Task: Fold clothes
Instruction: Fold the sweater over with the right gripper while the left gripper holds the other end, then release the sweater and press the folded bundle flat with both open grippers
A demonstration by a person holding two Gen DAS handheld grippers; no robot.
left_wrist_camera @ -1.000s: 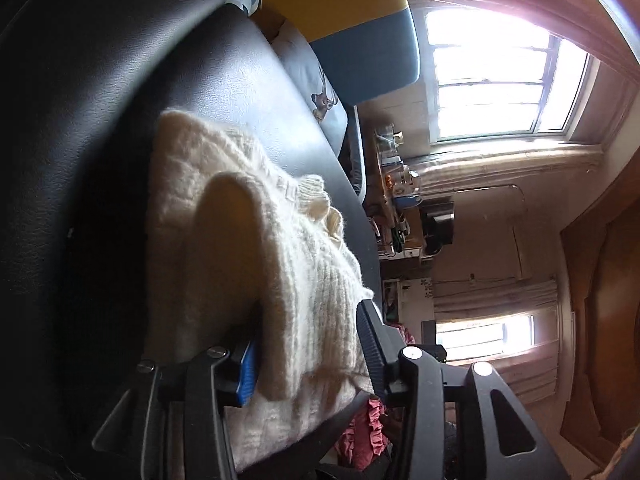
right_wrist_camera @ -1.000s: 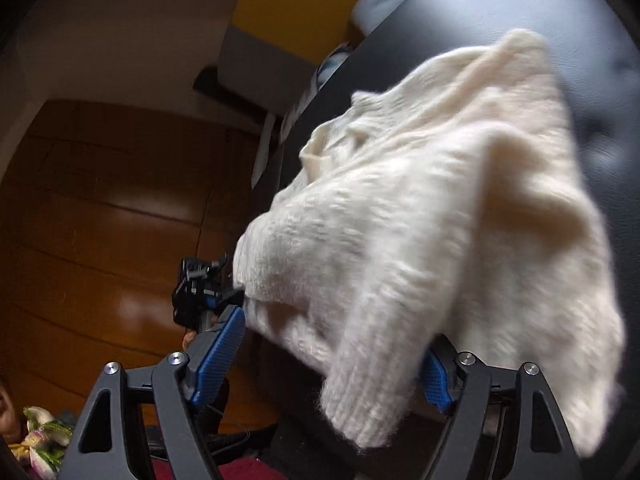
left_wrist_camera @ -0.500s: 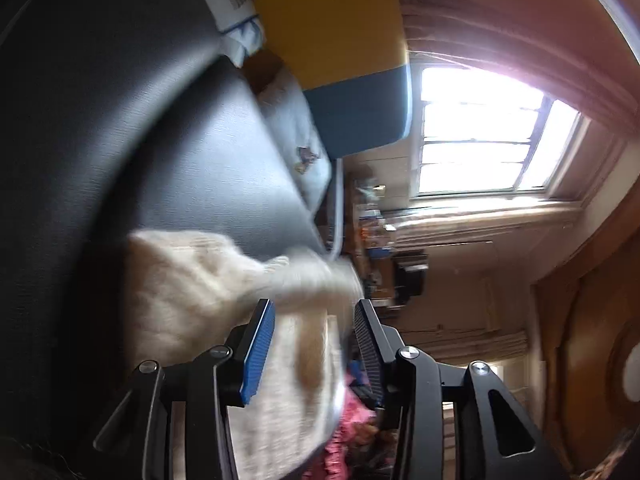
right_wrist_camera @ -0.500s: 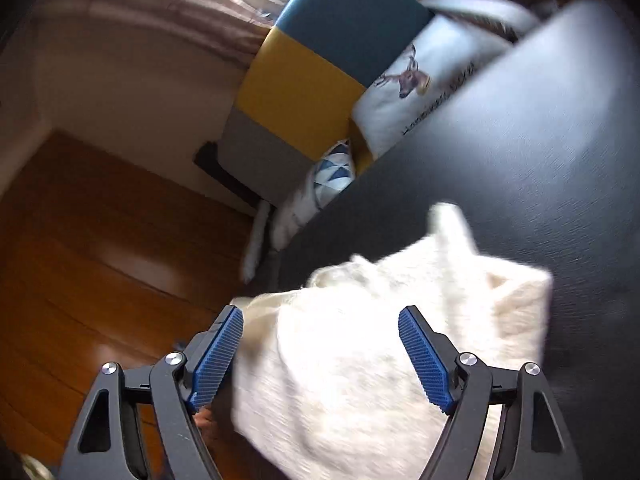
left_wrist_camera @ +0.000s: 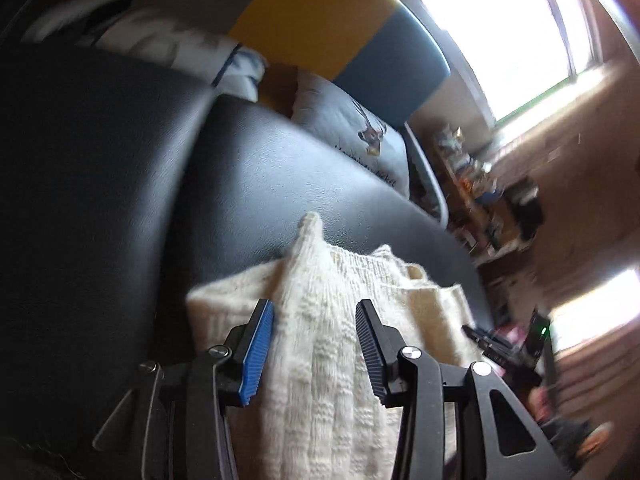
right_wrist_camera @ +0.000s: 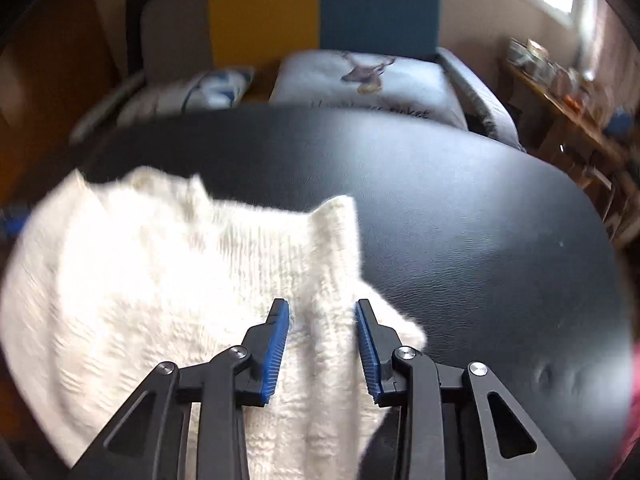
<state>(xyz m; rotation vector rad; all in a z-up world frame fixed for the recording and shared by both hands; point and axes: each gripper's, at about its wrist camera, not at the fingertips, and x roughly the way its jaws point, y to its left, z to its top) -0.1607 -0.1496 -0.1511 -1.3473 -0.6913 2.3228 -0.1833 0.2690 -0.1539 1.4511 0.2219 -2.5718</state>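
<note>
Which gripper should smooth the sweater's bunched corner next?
Right, probably. The right gripper is open astride the raised fold of the sweater at its corner. The left gripper straddles the flatter middle.

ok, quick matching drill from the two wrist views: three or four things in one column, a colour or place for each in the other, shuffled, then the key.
Things
1. knit sweater
2. padded surface
3. deer-print cushion
4. chair back

Colour or place
A. half yellow, half blue, upright at the far end
B. cream, bunched between the fingers of the left gripper and the right gripper
C. pale, lying just beyond the far edge of the surface
D. black, leather-like, under the garment

Pairs: 1-B, 2-D, 3-C, 4-A
</note>
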